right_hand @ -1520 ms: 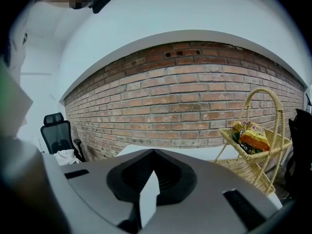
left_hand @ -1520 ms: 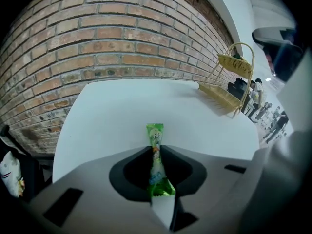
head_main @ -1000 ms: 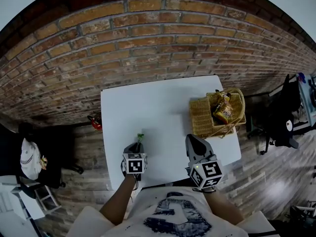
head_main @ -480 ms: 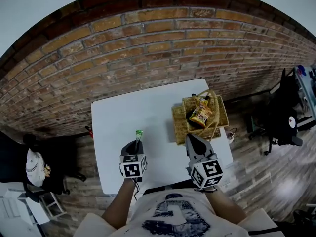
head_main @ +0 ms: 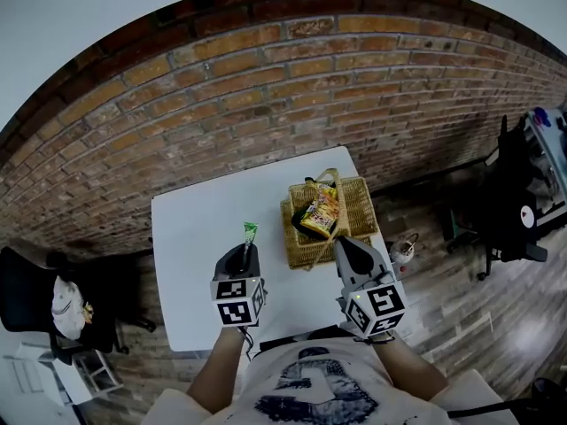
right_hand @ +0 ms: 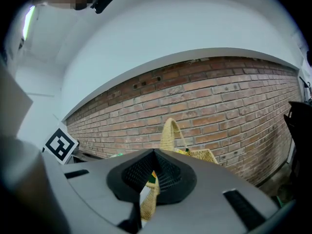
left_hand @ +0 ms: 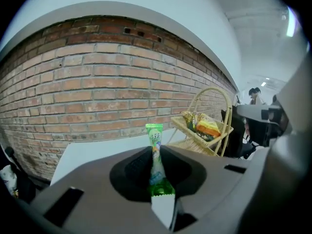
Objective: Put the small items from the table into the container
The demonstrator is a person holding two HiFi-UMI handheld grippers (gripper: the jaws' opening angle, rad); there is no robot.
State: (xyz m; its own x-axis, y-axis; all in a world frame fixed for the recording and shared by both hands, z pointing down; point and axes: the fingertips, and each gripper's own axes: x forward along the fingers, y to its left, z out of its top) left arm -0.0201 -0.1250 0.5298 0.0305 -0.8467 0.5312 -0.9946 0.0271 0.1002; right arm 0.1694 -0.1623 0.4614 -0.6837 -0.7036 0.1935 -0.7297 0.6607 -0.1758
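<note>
A slim green candy packet stands upright between the jaws of my left gripper, which is shut on its lower end, held above the white table. To its right the wicker basket sits at the table's right side, with a yellow-orange snack packet inside. My right gripper is shut on the woven rim at the basket's near side. The basket's arched handle rises just beyond the jaws.
A brick wall runs behind the table. A black office chair stands at the right on the wooden floor, and another chair with a white item at the left. A small object lies on the floor beside the table.
My left gripper has risen off the table with the green packet and moved forward. The right gripper has shifted along with the basket, and the basket now lies closer to the left gripper.
</note>
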